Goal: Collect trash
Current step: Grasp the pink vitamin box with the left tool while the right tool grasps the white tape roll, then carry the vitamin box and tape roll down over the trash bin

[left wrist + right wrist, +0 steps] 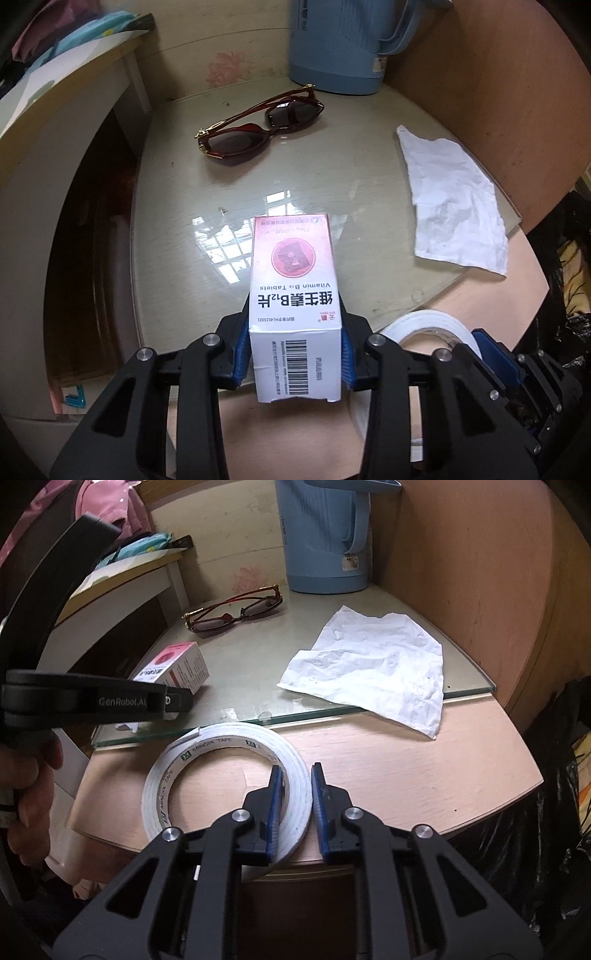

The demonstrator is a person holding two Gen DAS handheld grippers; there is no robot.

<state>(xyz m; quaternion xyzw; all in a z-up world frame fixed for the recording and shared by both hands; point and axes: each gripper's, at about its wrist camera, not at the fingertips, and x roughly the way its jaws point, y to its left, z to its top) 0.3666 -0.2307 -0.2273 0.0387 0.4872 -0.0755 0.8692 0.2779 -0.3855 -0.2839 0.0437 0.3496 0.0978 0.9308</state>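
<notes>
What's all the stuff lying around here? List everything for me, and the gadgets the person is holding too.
vitamin box: one, white and pink, on the glass top, clamped between the left gripper's pads
tape roll: one, white, flat on the wooden table edge, its band between the right gripper's pads
tissue: one, white, crumpled, overhanging the glass edge
sunglasses: one pair, dark red, on the glass behind the box
thermos jug: one, light blue, in the back corner
glass top: one, clear, over the table
left gripper: black, blue pads
right gripper: black, blue pads
hand: one, on the left gripper's handle
</notes>
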